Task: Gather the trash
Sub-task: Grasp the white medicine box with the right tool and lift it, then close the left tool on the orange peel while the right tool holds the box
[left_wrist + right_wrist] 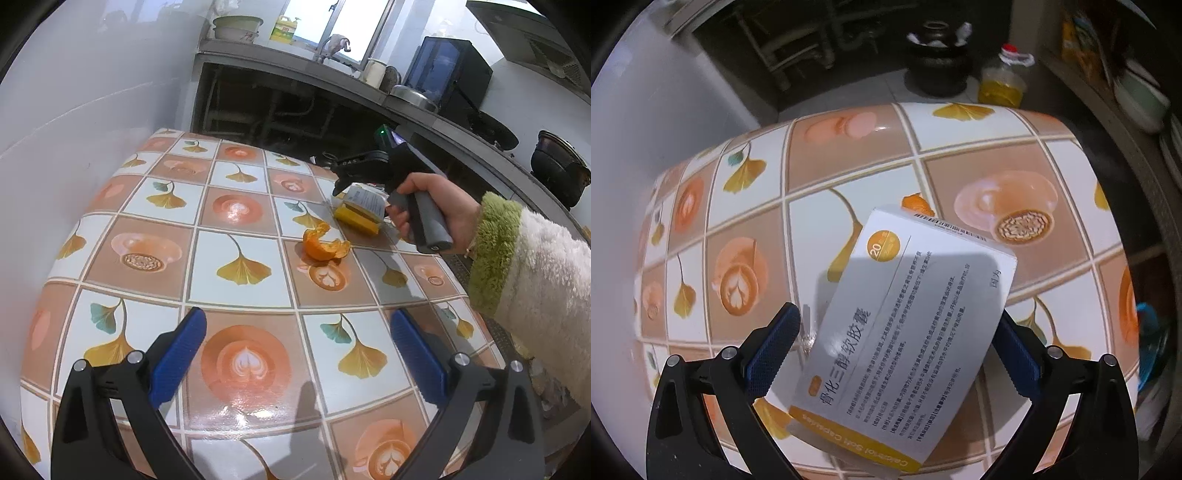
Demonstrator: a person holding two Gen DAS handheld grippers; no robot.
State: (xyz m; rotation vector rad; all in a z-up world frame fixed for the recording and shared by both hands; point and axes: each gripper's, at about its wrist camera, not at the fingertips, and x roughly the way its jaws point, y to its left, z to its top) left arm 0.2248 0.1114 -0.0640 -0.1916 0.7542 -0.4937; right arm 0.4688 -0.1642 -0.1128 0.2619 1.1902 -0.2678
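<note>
A table (pixel 236 221) covered in a glossy cloth printed with ginkgo leaves and coffee cups carries two bits of rubbish near its far right edge as the left wrist camera sees it: a white and yellow medicine box (pixel 360 210) and, just beside it toward the table's middle, a curl of orange peel (pixel 325 247). The right gripper (pixel 894 347) points steeply down over the box, its blue-padded jaws spread wide with the box lying between them – the left pad stands clear of the box's edge, and on the right side the box hides the pad's face, so contact there cannot be told. The box (pixel 905 325) lies flat on the cloth, slantwise to the jaws, with the peel (pixel 916 203) peeping out past its far corner. A hand (pixel 436 206) in a fleecy cream sleeve with a green cuff grips the right gripper's grey handle. The left gripper (pixel 295 350) hovers over the near part of the table (nothing between its jaws), spread wide and well apart from both items.
</note>
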